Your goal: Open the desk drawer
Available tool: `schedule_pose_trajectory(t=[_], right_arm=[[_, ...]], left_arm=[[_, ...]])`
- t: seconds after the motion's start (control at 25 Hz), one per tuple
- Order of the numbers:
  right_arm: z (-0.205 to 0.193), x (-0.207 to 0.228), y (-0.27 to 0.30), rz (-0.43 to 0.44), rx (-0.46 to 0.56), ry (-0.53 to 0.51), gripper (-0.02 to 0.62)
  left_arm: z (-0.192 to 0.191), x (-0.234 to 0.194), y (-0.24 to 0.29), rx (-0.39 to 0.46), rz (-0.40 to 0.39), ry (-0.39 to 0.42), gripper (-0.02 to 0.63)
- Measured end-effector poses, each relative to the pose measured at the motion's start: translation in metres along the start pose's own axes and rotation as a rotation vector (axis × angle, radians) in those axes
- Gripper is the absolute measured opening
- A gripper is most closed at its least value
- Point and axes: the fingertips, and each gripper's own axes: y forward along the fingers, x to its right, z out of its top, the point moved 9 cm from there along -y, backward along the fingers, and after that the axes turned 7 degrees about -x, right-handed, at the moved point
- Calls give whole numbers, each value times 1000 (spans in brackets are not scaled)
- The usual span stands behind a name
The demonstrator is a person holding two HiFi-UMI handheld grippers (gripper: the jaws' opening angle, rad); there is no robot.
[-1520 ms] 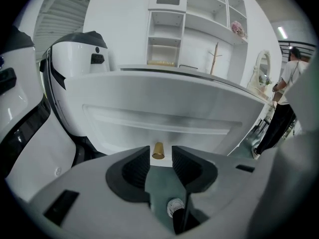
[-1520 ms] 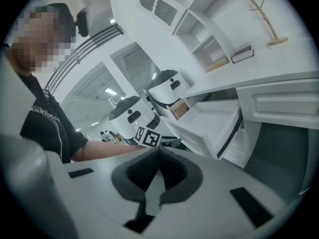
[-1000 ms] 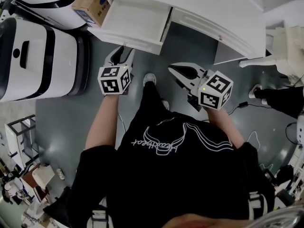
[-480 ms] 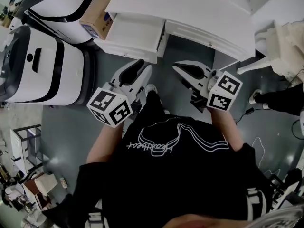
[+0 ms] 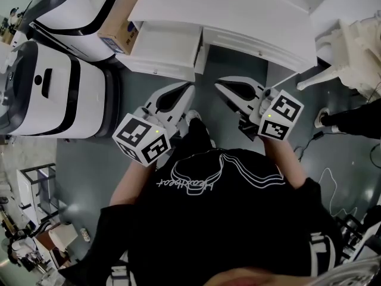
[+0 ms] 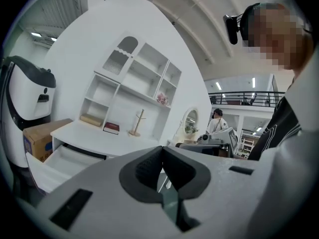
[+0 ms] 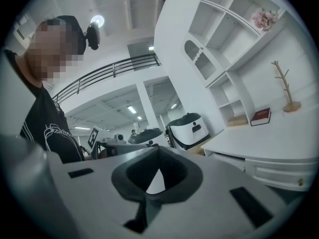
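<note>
Left gripper (image 5: 189, 89) and right gripper (image 5: 219, 83) both sit closed on nothing (drawer (image 5: 164, 47) stands pulled out).

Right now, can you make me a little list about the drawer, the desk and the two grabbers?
desk: white, shelves at the back, red book on top
drawer: pulled out at the desk's left side, untouched
left gripper: jaws shut on nothing, short of the drawer
right gripper: jaws shut on nothing, beside the left one
cardboard box: beside the drawer, on its left
</note>
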Motion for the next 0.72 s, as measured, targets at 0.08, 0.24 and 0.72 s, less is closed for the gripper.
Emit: schedule_pose_trajectory(t=[0.08,0.24,0.72], right_arm=[[-3,0,0,2,-5,3,6],[-9,0,3,-2,-18,5,6],[-19,9,15,-19,-46,13,6]], left_arm=[[-4,0,2,1,-9,-13,5],[-9,-1,2,1,-16,-16,5],[-15,-15,4,-8,-7,-38,5]])
